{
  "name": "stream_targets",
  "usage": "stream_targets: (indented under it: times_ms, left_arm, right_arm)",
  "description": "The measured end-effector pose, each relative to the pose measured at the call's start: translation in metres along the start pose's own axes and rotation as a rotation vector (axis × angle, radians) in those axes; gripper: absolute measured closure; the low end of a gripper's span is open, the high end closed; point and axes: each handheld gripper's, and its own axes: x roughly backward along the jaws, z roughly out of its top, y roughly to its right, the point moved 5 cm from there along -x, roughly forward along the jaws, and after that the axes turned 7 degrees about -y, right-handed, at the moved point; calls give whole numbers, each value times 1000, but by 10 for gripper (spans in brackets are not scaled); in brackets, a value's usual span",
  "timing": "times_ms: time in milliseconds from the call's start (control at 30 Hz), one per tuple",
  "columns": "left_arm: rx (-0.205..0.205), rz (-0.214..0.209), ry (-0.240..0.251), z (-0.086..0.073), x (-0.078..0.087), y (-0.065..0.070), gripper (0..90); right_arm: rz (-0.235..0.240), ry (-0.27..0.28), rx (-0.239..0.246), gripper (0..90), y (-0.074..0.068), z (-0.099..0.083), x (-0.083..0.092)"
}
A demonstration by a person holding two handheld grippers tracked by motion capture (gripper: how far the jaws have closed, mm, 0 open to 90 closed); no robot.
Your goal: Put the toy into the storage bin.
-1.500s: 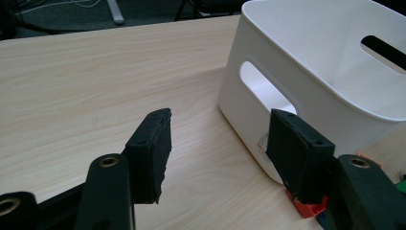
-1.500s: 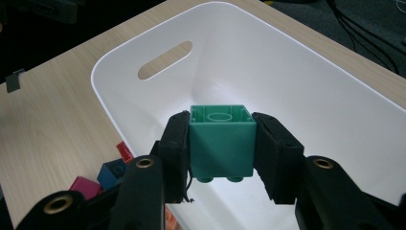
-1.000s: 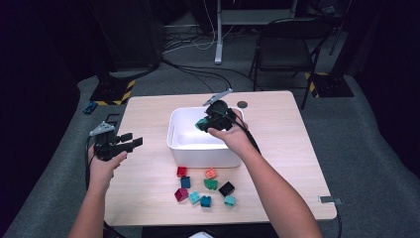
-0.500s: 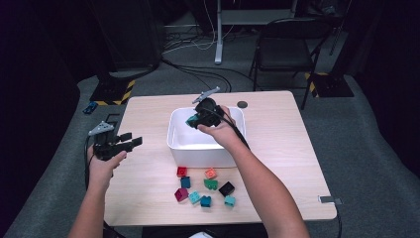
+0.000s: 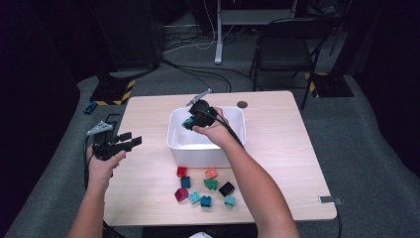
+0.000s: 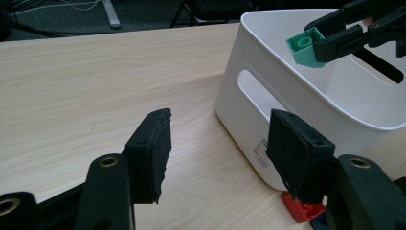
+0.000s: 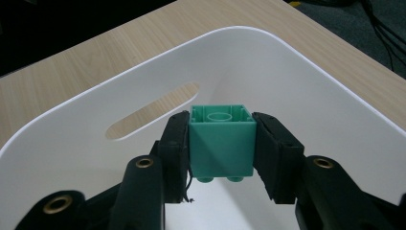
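Observation:
A green toy brick [image 7: 220, 142] sits clamped between the pads of my right gripper [image 7: 221, 143], held over the inside of the white bin [image 7: 306, 86]. In the high view the right gripper [image 5: 191, 122] hangs over the left part of the bin [image 5: 174, 142], and the green brick [image 5: 187, 123] shows at its tip. The left gripper view catches the same brick [image 6: 305, 47] above the bin's rim [image 6: 268, 62]. My left gripper [image 5: 128, 140] stands open at the table's left edge, with nothing between its pads [image 6: 153, 153].
Several loose bricks lie in front of the bin: red [image 5: 182, 171], orange [image 5: 211, 173], black [image 5: 226, 188], magenta [image 5: 181, 194], teal [image 5: 229, 201]. A dark round disc [image 5: 241, 104] sits in the table's far side. A black chair [image 5: 282, 49] stands behind the table.
My right gripper has carried the green brick leftward and lower over the bin. The left gripper has stayed where it was.

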Motion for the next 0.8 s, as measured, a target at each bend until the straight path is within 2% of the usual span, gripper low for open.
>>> stream_targets:
  times_ms: [200, 333, 400, 467, 533, 600, 800]
  left_arm:
    - [-5, 5, -7, 0, -1, 1, 411]
    - [-5, 4, -11, -1, -1, 1, 411]
    - [-5, 2, -11, -1, -1, 1, 411]
    - [-5, 2, -11, -1, -1, 1, 411]
    - [-4, 2, -11, -1, -2, 1, 411]
    - [-6, 3, -12, -1, -2, 0, 411]
    - [-4, 5, -16, -1, -2, 1, 411]
  right_arm:
    - [14, -6, 0, 574, -2, 0, -4]
    - [2, -2, 3, 506, -3, 0, -1]
    - [-9, 7, -22, 469, -1, 1, 1]
    - [-24, 13, -44, 447, 1, 1, 6]
    - [-47, 22, -45, 442, 4, 1, 14]
    - [-39, 25, -65, 426, 4, 0, 20]
    - [-41, 50, -58, 407, 2, -5, 44]
